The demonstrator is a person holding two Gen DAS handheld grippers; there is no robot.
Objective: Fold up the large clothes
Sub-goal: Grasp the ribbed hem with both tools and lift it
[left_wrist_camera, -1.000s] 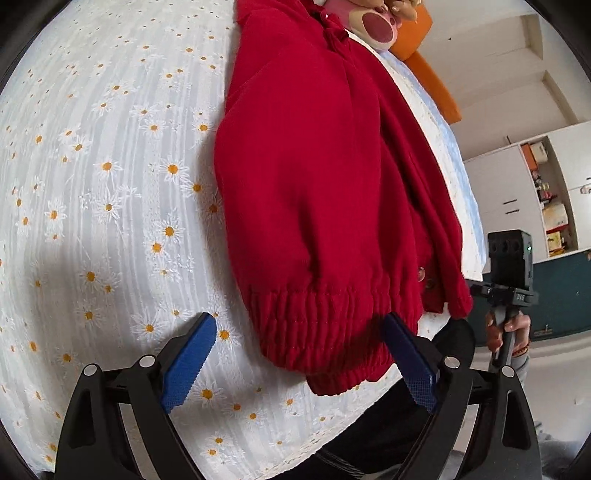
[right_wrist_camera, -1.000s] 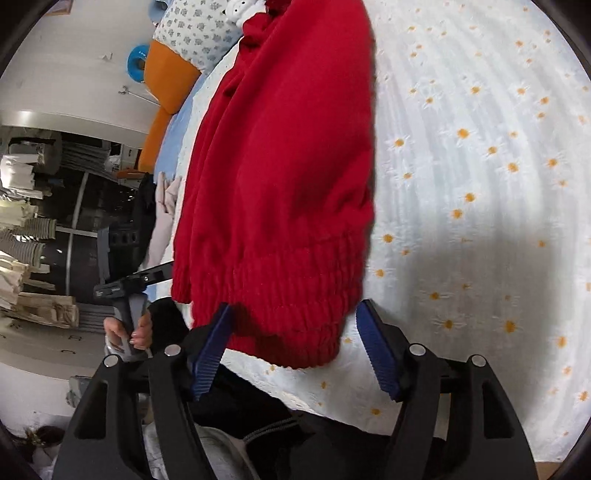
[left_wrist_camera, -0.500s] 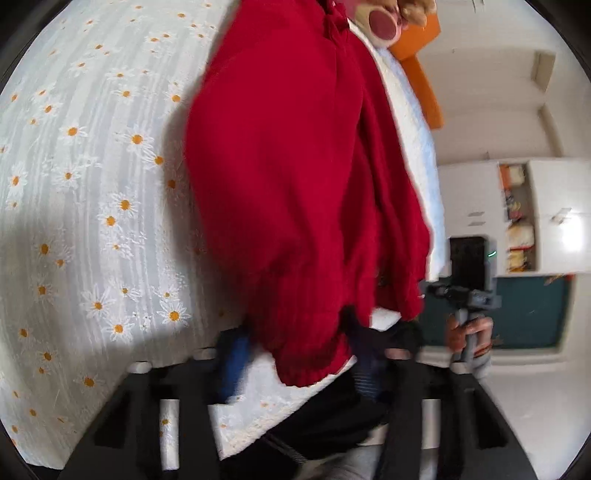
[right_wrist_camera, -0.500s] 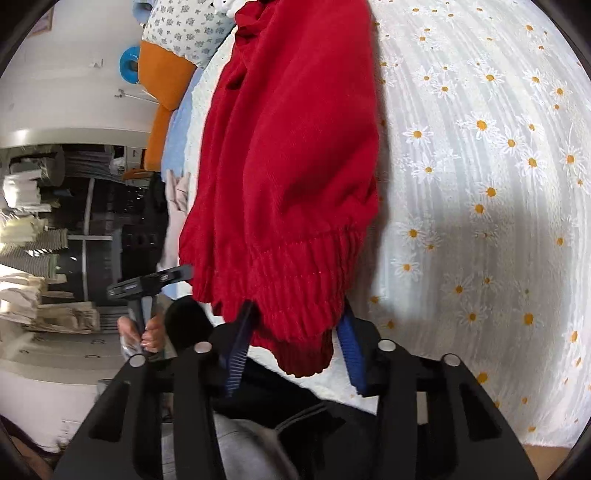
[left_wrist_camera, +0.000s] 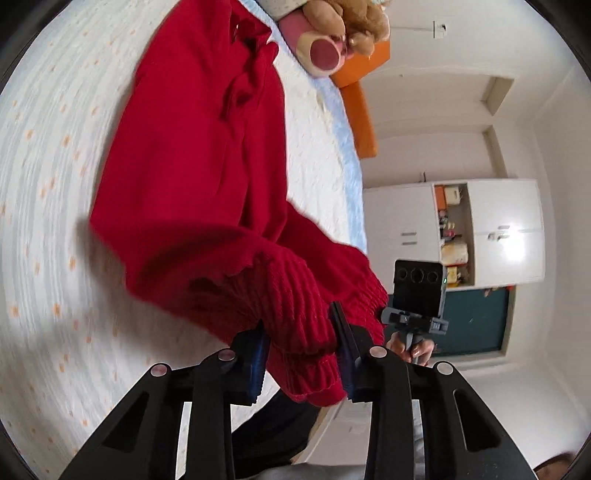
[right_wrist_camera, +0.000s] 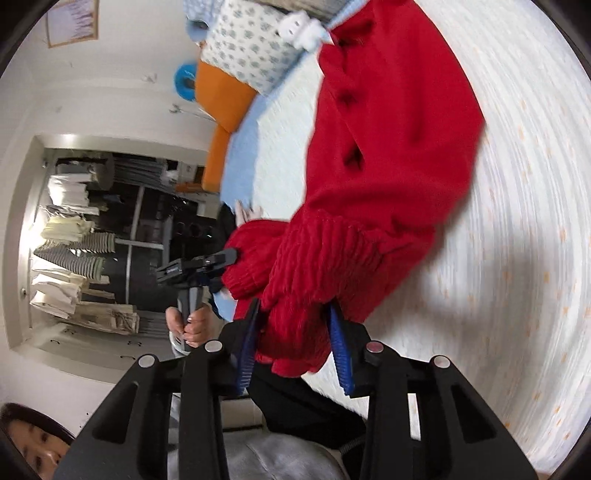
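A plush toy (left_wrist_camera: 343,22) and orange cushion (left_wrist_camera: 360,107) lie at the daisy-print bedspread's (left_wrist_camera: 48,206) far end

We see a red sweater (left_wrist_camera: 192,177) of soft matt knit, smooth over the body and coarsely ribbed at the hem (left_wrist_camera: 291,306). It lies on a bed sheet (left_wrist_camera: 48,221) of thin white cloth with a fine raised stripe weave and small printed daisies. Our left hand-held gripper (left_wrist_camera: 301,354) is matt black plastic with blue, finely grooved pads and small shiny metal pins; the right hand-held gripper (right_wrist_camera: 293,339) looks the same. The plush toy (left_wrist_camera: 332,33) beyond the sweater is fuzzy. The orange headboard (left_wrist_camera: 364,110) looks smooth and matt. The white cabinet doors (left_wrist_camera: 506,229) are glossy, throwing back a bright glare.
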